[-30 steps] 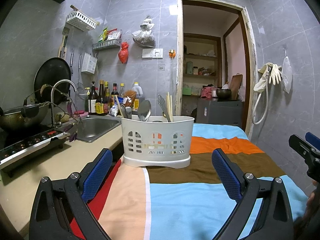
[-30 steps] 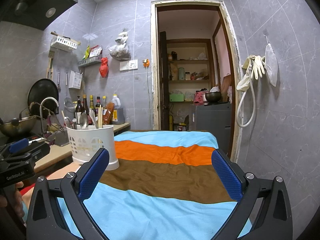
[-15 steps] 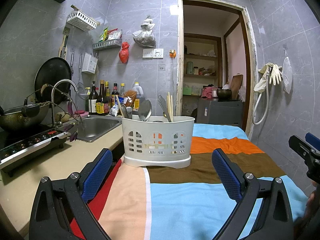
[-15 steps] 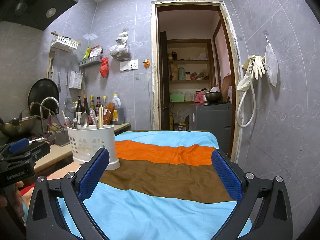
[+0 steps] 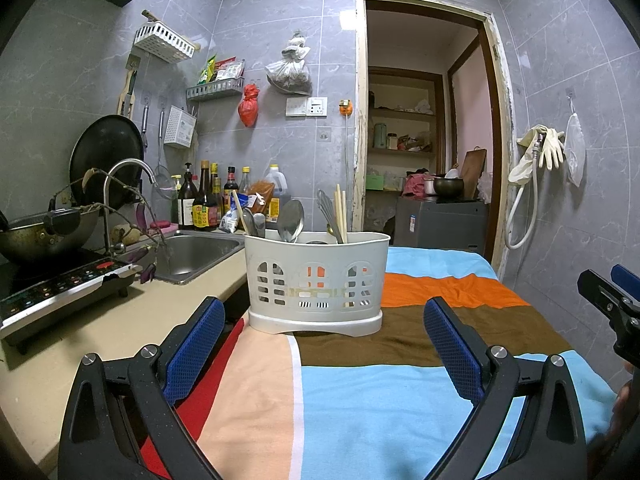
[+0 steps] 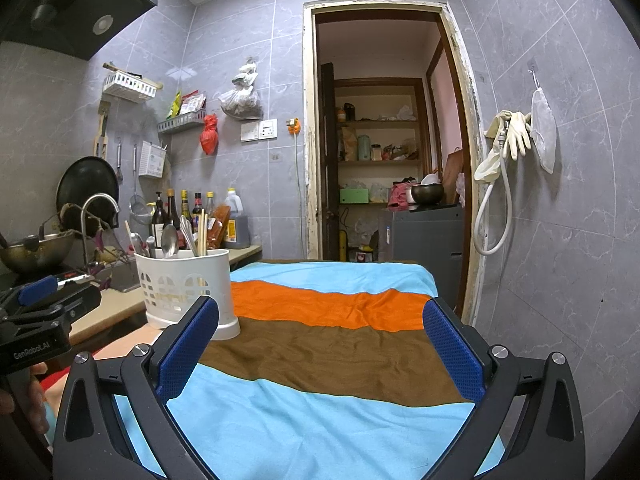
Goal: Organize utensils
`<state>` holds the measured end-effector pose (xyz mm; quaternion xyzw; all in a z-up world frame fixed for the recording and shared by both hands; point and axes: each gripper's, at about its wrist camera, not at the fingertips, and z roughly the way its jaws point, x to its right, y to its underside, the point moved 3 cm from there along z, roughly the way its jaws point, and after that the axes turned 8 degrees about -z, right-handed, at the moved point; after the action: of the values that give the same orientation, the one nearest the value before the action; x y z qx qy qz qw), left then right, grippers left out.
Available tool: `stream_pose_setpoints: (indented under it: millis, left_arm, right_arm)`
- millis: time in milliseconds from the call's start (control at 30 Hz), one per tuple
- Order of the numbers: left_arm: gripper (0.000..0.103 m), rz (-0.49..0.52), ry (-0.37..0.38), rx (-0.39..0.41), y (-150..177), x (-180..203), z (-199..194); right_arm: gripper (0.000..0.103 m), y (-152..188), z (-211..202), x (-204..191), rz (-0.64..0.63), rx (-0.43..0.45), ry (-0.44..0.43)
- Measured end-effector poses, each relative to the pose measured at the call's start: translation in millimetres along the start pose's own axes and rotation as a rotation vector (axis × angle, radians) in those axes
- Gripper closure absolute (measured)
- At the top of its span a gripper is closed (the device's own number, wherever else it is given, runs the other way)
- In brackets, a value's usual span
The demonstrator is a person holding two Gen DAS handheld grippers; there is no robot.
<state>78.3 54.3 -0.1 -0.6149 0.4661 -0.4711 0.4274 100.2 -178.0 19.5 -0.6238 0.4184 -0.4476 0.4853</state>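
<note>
**Both grippers spread, caddy loaded**

We hold the left gripper (image 5: 323,336) low over the striped cloth (image 5: 360,392), its blue pads wide apart with nothing between them. Straight ahead of it stands the white caddy (image 5: 316,280), upright at the cloth's left edge, near the counter (image 5: 120,320) and in front of the sink (image 5: 192,252). The caddy holds the utensils: a large spoon (image 5: 291,221) near the middle, chopsticks (image 5: 341,212) to its right, and a few more handles at the left that we cannot tell apart at this distance.

Our right gripper (image 6: 320,344) is also spread and empty. It hovers over the brown and blue bands of the cloth, to the right of the caddy and apart from it; in the right wrist view its left pad overlaps the caddy's base only by line of sight. The same view catches the left gripper's body at the far left edge, with part of a hand (image 6: 24,396) beneath it.

Beyond the caddy, bottles (image 5: 204,204) line the wall behind the sink, and a wok (image 5: 44,232) sits on the cooktop (image 5: 60,284) at the left.
</note>
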Motion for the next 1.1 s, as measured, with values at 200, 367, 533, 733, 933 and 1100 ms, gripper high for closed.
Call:
stream_pose_setpoints:
  millis: [200, 367, 533, 733, 933, 1100]
  left_arm:
    - [0.005, -0.001, -0.001, 0.000, 0, 0, 0]
    - [0.005, -0.001, 0.000, -0.001, 0, 0, 0]
    - [0.005, -0.004, 0.001, -0.005, 0, 1, 0]
    - [0.005, 0.005, -0.001, -0.009, 1, 2, 1]
    - [0.005, 0.022, -0.048, -0.013, 9, 2, 1]
    - [0.005, 0.023, -0.052, -0.017, 12, 0, 2]
  right_arm:
    - [0.000, 0, 0, 0, 0.000, 0.000, 0.001]
    - [0.000, 0, 0, 0, 0.000, -0.001, 0.000]
    - [0.000, 1, 0, 0, -0.001, -0.001, 0.000]
    - [0.000, 0, 0, 0, 0.000, 0.000, 0.000]
    - [0.000, 0, -1, 0, 0.000, -0.001, 0.000]
    - [0.000, 0, 0, -2, -0.002, 0.000, 0.002]
